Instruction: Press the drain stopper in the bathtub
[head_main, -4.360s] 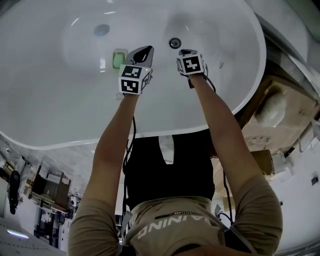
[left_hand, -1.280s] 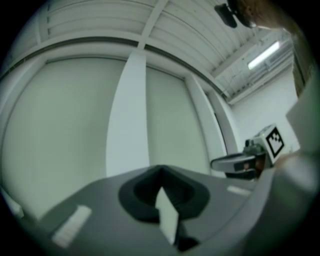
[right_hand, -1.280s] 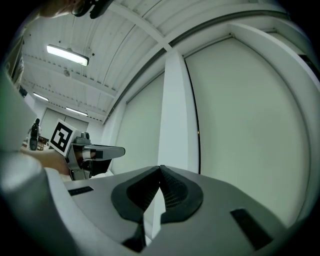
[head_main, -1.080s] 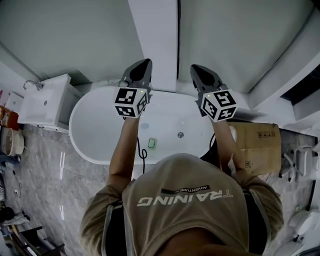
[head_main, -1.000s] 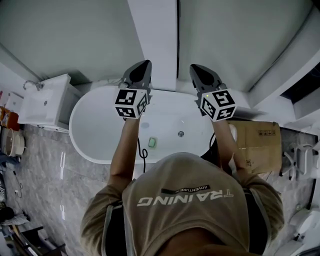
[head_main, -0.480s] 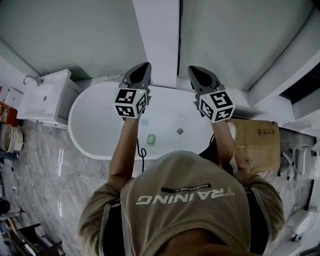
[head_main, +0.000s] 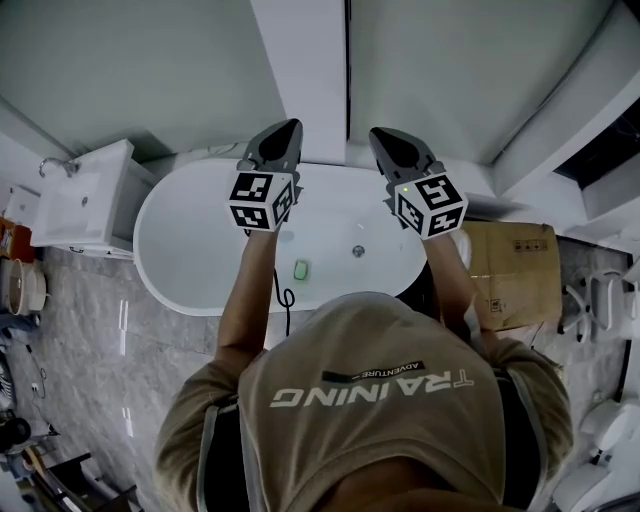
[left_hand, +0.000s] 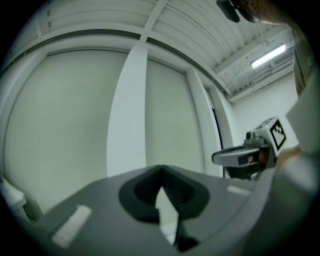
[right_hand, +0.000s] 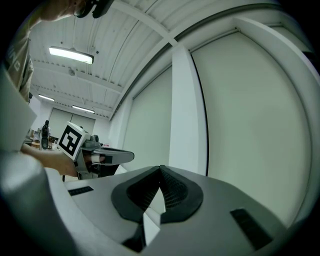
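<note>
The white oval bathtub (head_main: 190, 250) lies far below in the head view. Its round metal drain stopper (head_main: 358, 251) sits on the tub floor, with a small green object (head_main: 301, 269) to its left. My left gripper (head_main: 288, 130) and right gripper (head_main: 380, 137) are held side by side high above the tub, both pointing at the wall. Each is shut with nothing in it. The left gripper view shows the closed tips (left_hand: 161, 170) against the wall and the right gripper (left_hand: 245, 157) beside it. In the right gripper view the closed tips (right_hand: 160, 167) and the left gripper (right_hand: 95, 152) show.
A white washbasin cabinet (head_main: 85, 200) with a tap stands left of the tub. A cardboard box (head_main: 515, 270) sits at the tub's right end, with white fixtures beyond it. A white pillar (head_main: 300, 70) runs up the grey wall. Marbled floor (head_main: 90, 330) lies in front.
Some seconds ago both grippers were low inside the tub near the drain; they are now raised high above it. Over the last second they have barely moved.
</note>
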